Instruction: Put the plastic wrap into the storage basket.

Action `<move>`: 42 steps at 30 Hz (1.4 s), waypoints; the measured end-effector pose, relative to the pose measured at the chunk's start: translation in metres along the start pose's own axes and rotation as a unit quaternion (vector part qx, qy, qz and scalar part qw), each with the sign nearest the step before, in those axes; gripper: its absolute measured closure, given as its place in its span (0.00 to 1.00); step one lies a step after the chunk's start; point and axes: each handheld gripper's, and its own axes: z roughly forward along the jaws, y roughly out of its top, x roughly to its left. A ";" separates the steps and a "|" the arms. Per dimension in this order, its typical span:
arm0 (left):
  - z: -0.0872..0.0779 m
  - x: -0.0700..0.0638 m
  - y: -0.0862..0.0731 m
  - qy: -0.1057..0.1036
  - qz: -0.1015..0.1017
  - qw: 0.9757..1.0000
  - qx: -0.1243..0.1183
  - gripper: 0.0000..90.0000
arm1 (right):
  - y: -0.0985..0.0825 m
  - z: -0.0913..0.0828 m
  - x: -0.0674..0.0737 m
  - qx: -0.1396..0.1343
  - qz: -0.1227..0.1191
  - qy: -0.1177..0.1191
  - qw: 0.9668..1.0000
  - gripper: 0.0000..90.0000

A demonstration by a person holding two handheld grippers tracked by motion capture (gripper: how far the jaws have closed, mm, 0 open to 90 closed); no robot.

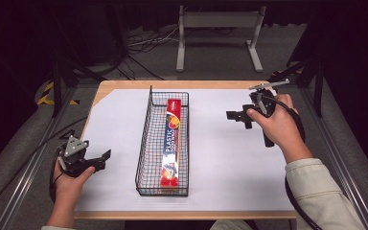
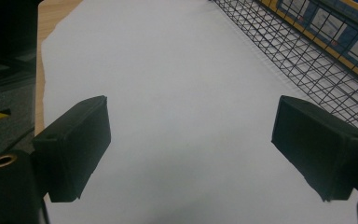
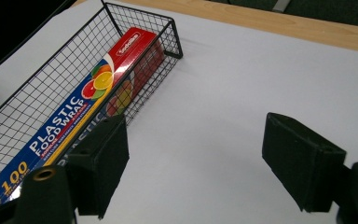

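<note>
White sheet (image 1: 239, 158) covers our table | plastic wrap box (image 1: 172, 143) lies in wire basket (image 1: 146, 143) at centre | our left gripper (image 1: 103, 158) jaws apart, empty | our right gripper (image 1: 235, 116) jaws apart, empty, right of basket

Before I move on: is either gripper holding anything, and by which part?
Nothing is held. The left gripper and right gripper are both open over bare paper; the wrap box lies in the basket.
</note>
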 end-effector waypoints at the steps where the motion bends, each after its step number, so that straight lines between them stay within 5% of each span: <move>1: 0.000 0.000 0.000 0.000 0.000 1.000 0.000 0.13 | 0.000 0.000 0.000 0.000 0.000 0.000 1.000 0.25; 16: -0.004 -0.003 -0.003 -0.001 0.004 1.000 -0.003 0.13 | -0.042 -0.003 -0.036 -0.029 -0.069 -0.011 0.997 0.15; 22: -0.005 -0.009 -0.006 -0.002 0.014 1.000 -0.006 0.13 | -0.062 0.004 -0.045 -0.048 -0.103 -0.008 0.993 0.15; 42: -0.005 -0.013 -0.018 -0.010 0.027 1.000 0.000 0.13 | -0.123 0.018 -0.052 -0.075 -0.112 0.022 0.991 0.14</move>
